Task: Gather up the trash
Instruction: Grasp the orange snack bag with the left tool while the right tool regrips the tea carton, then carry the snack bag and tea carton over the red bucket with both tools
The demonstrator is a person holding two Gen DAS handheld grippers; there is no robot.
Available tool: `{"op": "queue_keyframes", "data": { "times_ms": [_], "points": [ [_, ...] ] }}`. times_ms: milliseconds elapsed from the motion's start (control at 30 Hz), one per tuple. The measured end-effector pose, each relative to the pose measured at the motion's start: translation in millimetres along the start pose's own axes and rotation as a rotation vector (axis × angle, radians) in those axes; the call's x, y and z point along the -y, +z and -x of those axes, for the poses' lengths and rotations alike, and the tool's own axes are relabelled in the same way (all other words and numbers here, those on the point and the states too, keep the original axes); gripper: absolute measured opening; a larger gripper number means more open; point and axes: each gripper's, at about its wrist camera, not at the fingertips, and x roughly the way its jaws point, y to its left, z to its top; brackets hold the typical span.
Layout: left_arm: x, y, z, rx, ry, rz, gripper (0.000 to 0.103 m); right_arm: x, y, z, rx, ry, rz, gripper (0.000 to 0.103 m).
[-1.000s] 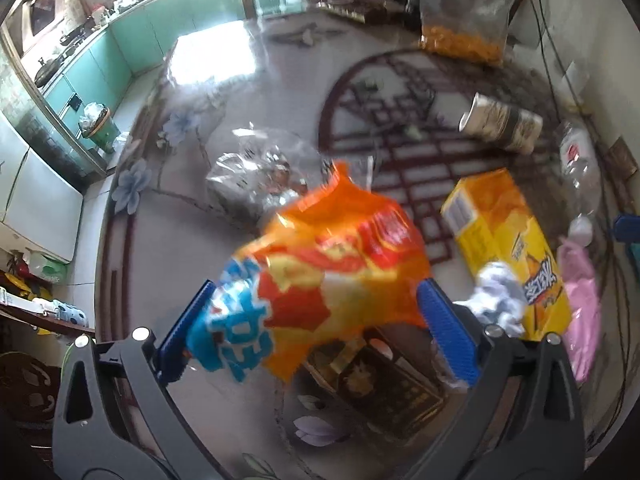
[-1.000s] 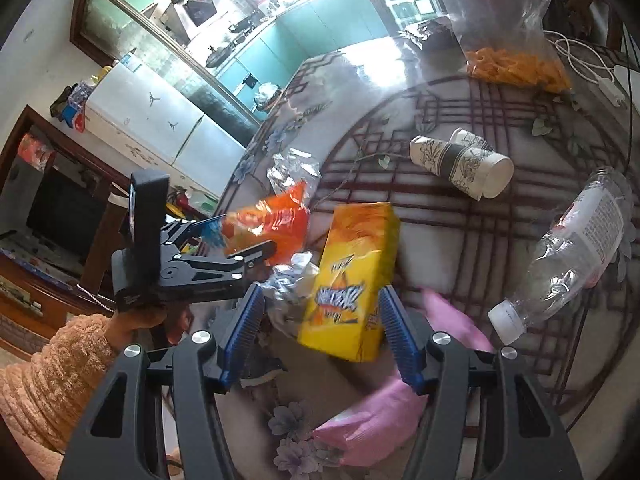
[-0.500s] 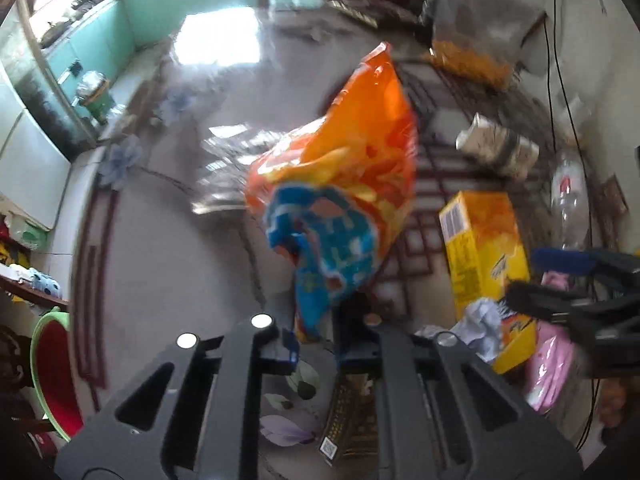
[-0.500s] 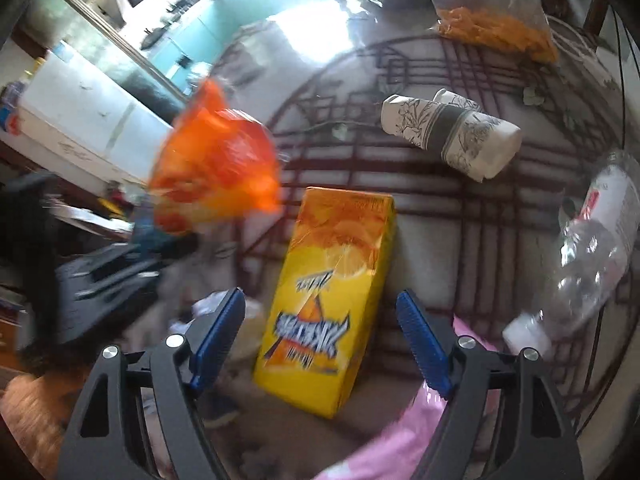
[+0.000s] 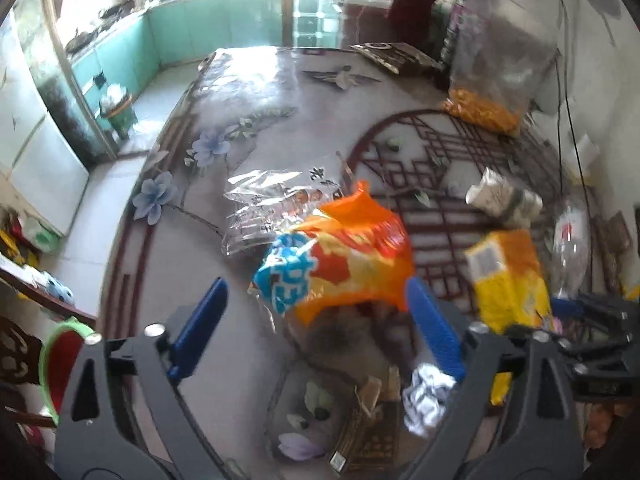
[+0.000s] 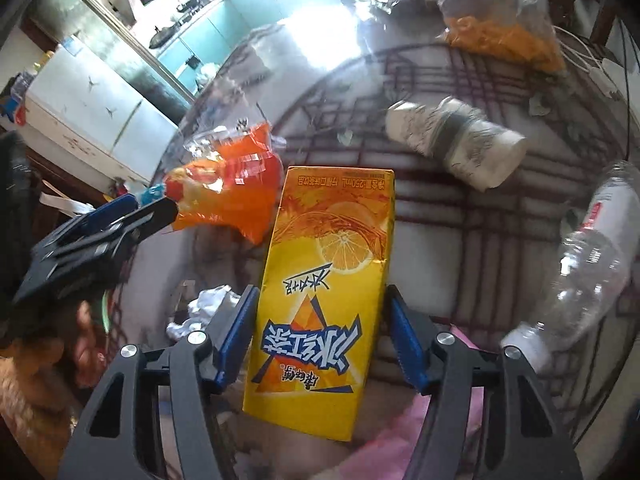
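Closest to me on the right wrist view, the right gripper (image 6: 320,300) has its jaws set around the yellow drink carton (image 6: 320,280). They have just been closing, and both blue pads now rest against the carton's long sides, so I read it as gripped. The carton lies flat on the desk (image 5: 180,264) with its printed face up, its near end over a pink bag (image 6: 400,432).

On the left wrist view, the left gripper (image 5: 316,288) stands with its jaws wide; they have just been opening. The orange snack bag (image 5: 344,260) sits between the tips. The left pad is well clear of it, and the right pad is just at its edge, so nothing is clamped. Motion blur keeps me from telling whether the bag rests on the desk.

A crumpled white wad (image 5: 426,400) lies just beside the carton, toward the left gripper. A red basin with a green rim (image 5: 60,360) shows below the desk edge on the left.

Just beyond the snack bag lies a clear crinkled wrapper (image 5: 272,208). Past the carton, stacked paper cups (image 6: 456,148) lie on their side, and a clear plastic bottle (image 6: 592,272) lies to the right, white cap toward me. At the far side stands a clear bag of orange snacks (image 6: 500,36).
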Motion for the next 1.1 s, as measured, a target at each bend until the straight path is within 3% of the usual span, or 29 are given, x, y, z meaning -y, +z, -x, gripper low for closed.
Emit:
{"op": "queue_keyframes", "data": {
  "times_ms": [133, 367, 500, 533, 700, 733, 933, 1033, 1100],
  "points": [
    [-8, 3, -28, -0.074, 0.012, 0.061, 0.094, 12, -5, 10, 0.004, 0.016, -0.047, 0.061],
    [-14, 9, -54, -0.11, -0.093, 0.208, 0.091, 22, 2, 7, 0.001, 0.022, -0.087, 0.061],
    [-14, 9, -62, -0.127, -0.15, 0.25, 0.059, 28, 2, 12, 0.01, 0.023, -0.094, 0.061],
    [-13, 8, -61, -0.129, -0.165, 0.254, 0.045, 28, 0, 14, 0.013, 0.023, -0.096, 0.061],
    [-8, 8, -46, -0.102, -0.183, 0.236, 0.038, 24, -5, 24, 0.03, 0.028, -0.099, 0.061],
    [-7, 8, -41, -0.096, -0.188, 0.225, 0.003, 22, -7, 27, 0.036, 0.028, -0.096, 0.061],
    [0, -1, 6, -0.014, -0.163, 0.177, 0.002, 1, -16, 53, 0.092, 0.029, -0.054, 0.061],
    [0, -4, 17, -0.015, -0.182, 0.185, 0.003, -8, -20, 63, 0.106, 0.034, -0.043, 0.061],
    [2, -8, 19, -0.024, -0.16, 0.164, 0.03, -13, -24, 69, 0.113, 0.033, -0.034, 0.061]
  ]
}}
